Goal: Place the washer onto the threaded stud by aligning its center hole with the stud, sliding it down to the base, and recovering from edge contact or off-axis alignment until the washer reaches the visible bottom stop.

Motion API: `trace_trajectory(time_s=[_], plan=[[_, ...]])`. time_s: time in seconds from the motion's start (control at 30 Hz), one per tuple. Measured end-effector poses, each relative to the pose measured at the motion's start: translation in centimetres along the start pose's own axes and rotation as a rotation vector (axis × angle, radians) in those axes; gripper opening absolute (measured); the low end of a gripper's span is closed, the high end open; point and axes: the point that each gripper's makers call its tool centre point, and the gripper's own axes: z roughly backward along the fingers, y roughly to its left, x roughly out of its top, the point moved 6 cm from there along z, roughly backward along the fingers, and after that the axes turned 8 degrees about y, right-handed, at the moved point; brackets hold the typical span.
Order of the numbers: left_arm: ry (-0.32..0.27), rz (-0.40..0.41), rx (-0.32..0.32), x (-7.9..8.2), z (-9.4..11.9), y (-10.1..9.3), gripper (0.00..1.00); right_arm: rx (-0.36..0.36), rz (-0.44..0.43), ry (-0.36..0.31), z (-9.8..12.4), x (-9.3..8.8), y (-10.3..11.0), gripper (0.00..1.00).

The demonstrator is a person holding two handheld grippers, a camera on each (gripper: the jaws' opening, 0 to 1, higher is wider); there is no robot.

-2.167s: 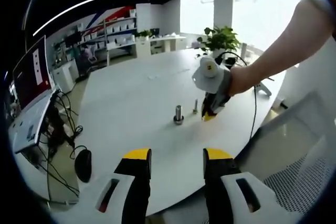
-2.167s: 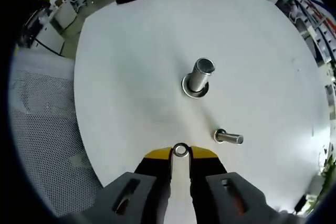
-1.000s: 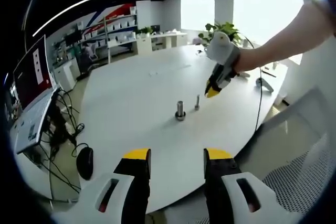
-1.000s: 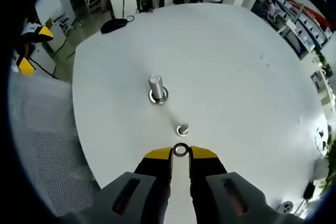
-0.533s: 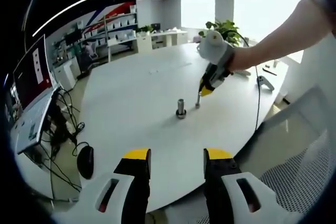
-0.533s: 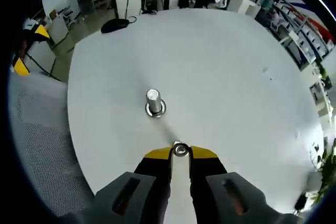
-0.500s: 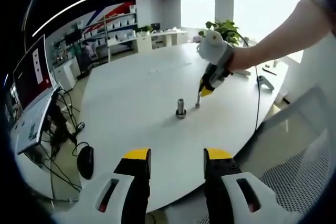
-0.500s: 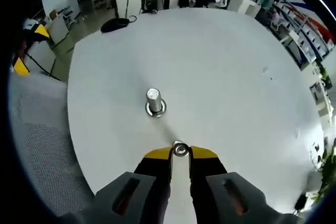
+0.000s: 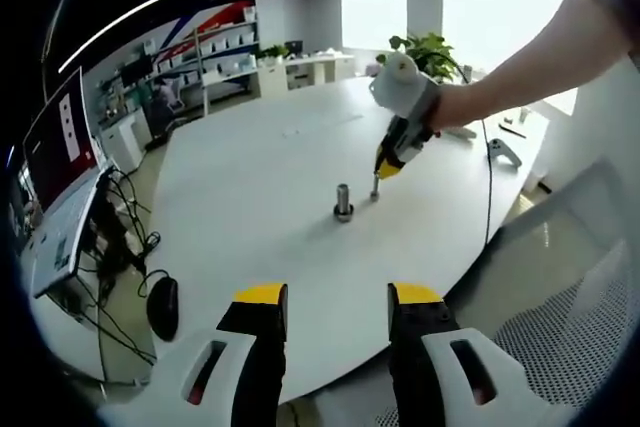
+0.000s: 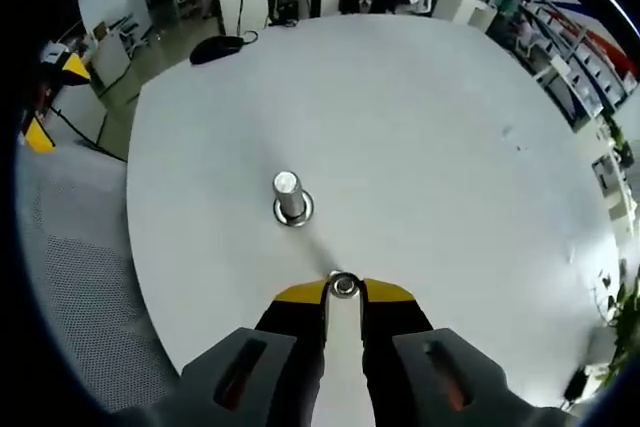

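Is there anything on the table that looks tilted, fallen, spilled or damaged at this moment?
Nothing stands out. The thick metal post and the thin stud both stand upright on the white table, and the right gripper holds the washer over the stud.

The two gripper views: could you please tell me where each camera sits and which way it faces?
Left gripper view: rides on the left gripper, held back off the table edge, looking across it at the right gripper and the person's forearm.
Right gripper view: rides on the right gripper, looking steeply down at the table, washer between its tips.
Both share: the table and the thick metal post.
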Motion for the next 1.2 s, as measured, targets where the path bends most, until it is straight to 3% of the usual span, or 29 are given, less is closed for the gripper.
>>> trace_trajectory(time_s=[0.4, 0.7, 1.0, 1.2], plan=[[0.021, -0.004, 0.004, -0.3, -0.1, 0.0, 0.38, 0.028, 0.014, 0.054, -2.1, 0.1, -0.2, 0.14], [0.006, -0.009, -0.018, -0.2, 0.0, -0.4, 0.38, 0.044, -0.025, 0.110, -4.1, -0.9, 0.5, 0.15], [0.002, -0.031, -0.048, -0.1, -0.1, -0.9, 0.38, 0.015, -0.053, 0.087, -4.4, -0.5, 0.8, 0.19], [-0.005, -0.033, -0.073, 0.0, -0.1, -1.2, 0.38, 0.003, -0.057, 0.075, -3.2, -0.6, 1.5, 0.22]])
